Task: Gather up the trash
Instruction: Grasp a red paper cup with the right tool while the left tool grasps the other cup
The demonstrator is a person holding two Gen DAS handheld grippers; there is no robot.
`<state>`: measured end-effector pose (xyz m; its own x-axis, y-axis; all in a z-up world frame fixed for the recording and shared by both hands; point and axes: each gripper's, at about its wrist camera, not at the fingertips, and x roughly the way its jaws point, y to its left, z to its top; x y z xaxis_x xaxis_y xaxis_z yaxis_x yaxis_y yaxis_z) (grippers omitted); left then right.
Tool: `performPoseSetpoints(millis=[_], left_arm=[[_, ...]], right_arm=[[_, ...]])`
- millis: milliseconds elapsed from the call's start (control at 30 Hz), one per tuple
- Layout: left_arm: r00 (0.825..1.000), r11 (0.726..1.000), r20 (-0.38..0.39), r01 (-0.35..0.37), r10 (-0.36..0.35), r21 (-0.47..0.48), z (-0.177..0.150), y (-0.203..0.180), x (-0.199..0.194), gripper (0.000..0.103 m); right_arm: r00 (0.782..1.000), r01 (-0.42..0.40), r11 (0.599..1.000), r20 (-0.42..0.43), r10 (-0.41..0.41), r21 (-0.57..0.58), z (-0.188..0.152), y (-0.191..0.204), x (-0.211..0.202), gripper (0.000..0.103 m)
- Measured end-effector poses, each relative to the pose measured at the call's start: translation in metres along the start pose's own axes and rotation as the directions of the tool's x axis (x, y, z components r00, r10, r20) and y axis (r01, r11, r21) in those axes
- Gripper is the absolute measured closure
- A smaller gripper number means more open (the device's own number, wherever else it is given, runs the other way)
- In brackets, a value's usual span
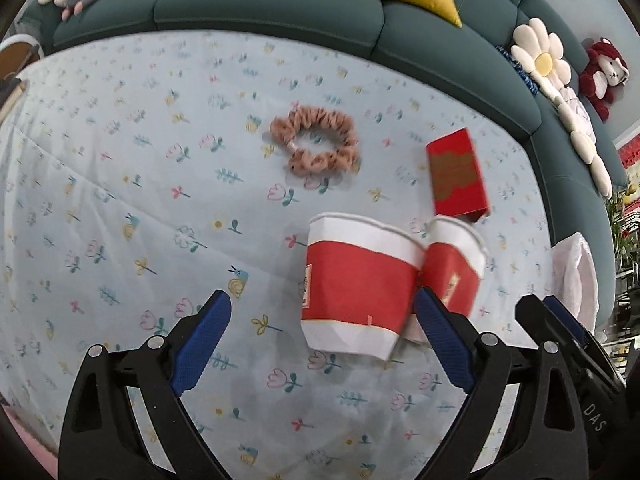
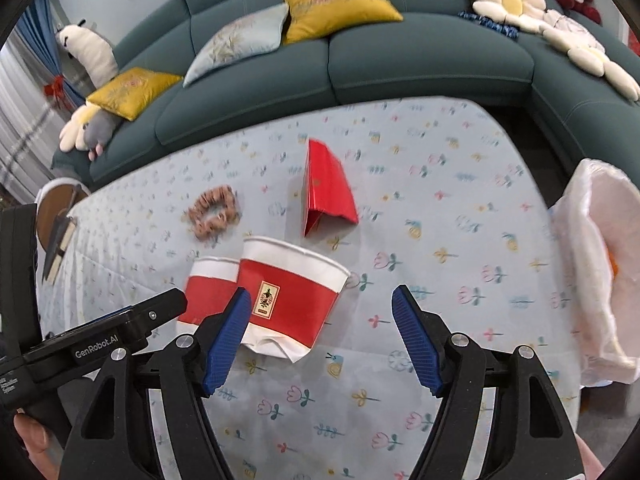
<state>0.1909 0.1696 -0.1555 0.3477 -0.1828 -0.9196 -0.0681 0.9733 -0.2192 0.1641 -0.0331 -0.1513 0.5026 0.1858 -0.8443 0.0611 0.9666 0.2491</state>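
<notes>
My left gripper [image 1: 324, 344]: fingers spread wide, nothing pressed between the blue pads; the near paper cup [image 1: 358, 286] stands in the gap but closer to my right-side pad, and I cannot tell whether that pad touches it.
My right gripper [image 2: 322, 338]: fingers well apart, holding nothing; the left pad [image 2: 226, 344] overlaps the second paper cup [image 2: 292, 294] at its lower edge, contact unclear.
Paper cups: two red-and-white cups, crumpled at the base, side by side and touching on the floral tablecloth [image 1: 120, 208].
Red box [image 1: 456, 176]: a flattened red carton lying on the cloth just beyond the cups, apart from them.
Scrunchie [image 1: 316, 144]: pink, lying on the cloth beyond the cups, beside the red box.
White plastic bag [image 2: 600, 264]: open-mouthed at the table's right edge, well apart from the cups.
Behind the table: a teal sofa [image 2: 400, 56] with yellow cushions [image 2: 340, 6].
</notes>
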Motion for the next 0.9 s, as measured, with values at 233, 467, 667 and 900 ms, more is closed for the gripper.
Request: performPoseSetpoints(millis=[233, 467, 667, 900], left_arm=[[0.998, 0.999, -0.052, 0.034, -0.035, -0.017, 0.003, 0.006, 0.030, 0.015], [0.994, 0.994, -0.036, 0.103, -0.105, -0.046, 0.005, 0.010, 0.035, 0.017], [0.981, 0.982, -0.042, 0.186, -0.187, -0.040, 0.003, 0.003, 0.033, 0.043], [0.981, 0.980, -0.020, 0.192, -0.193, -0.061, 0.002, 0.007, 0.024, 0.057]], right_arm=[[0.998, 0.000, 1.000, -0.062, 0.000, 0.004, -0.002, 0.004, 0.036, 0.033], [0.994, -0.049, 0.997, -0.090, 0.054, 0.052, -0.009, -0.004, 0.056, 0.033], [0.988, -0.114, 0.991, -0.092, 0.120, 0.064, -0.010, -0.001, 0.062, 0.041], [0.985, -0.147, 0.986, -0.073, 0.153, 0.082, -0.008, -0.002, 0.056, 0.064]])
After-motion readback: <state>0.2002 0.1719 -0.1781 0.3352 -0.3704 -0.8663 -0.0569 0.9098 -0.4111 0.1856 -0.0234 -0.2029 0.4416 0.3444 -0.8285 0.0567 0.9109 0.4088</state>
